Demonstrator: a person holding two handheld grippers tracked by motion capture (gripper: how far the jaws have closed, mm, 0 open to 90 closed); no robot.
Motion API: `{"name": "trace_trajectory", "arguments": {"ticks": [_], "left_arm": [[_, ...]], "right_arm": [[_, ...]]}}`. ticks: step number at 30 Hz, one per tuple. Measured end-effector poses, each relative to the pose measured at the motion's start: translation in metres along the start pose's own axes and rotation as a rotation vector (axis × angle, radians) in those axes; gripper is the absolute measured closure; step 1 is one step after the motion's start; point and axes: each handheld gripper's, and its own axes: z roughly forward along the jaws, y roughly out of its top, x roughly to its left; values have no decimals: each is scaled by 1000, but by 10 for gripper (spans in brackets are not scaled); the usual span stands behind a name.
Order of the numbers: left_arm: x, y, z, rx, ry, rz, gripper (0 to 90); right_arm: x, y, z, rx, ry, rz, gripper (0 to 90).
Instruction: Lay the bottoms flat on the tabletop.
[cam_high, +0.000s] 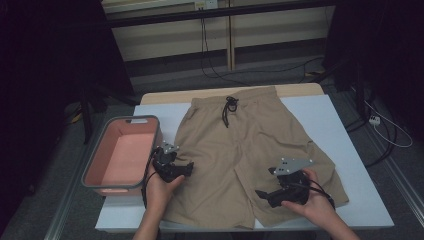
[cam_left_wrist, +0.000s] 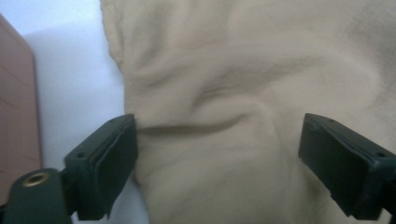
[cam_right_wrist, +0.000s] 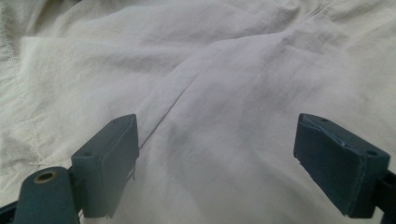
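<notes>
Tan shorts (cam_high: 245, 145) with a dark drawstring (cam_high: 230, 107) lie flat on the white table (cam_high: 340, 130), waistband at the far side. My left gripper (cam_high: 187, 167) rests over the shorts' left leg near its outer edge. In the left gripper view it (cam_left_wrist: 219, 154) is open, with the tan cloth (cam_left_wrist: 243, 93) wrinkled between the jaws. My right gripper (cam_high: 264, 194) hovers over the right leg near the hem. The right gripper view shows it (cam_right_wrist: 217, 161) open above a seam in the cloth (cam_right_wrist: 187, 93).
A grey-rimmed pink bin (cam_high: 102, 182) stands at the table's left edge, close to my left hand. Cables (cam_high: 380, 125) trail on the floor to the right. Bare table lies to the right of the shorts.
</notes>
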Motion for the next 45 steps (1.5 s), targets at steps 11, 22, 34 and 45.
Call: {"name": "trace_trajectory", "arguments": {"ticks": [11,22,34,45], "left_arm": [[-2,-1,8,11,-5,-15,65],[-7,9,8,60,4,-50,215],[-12,17,7,64,-39,-75,872],[-24,30,4,28,-81,-62,900]], "right_arm": [[1,0,1,3,6,-2,143],[0,0,-1,-2,-3,-3,143],[-2,0,-4,-6,-9,-3,142],[-3,0,-5,-13,-8,-5,141]]}}
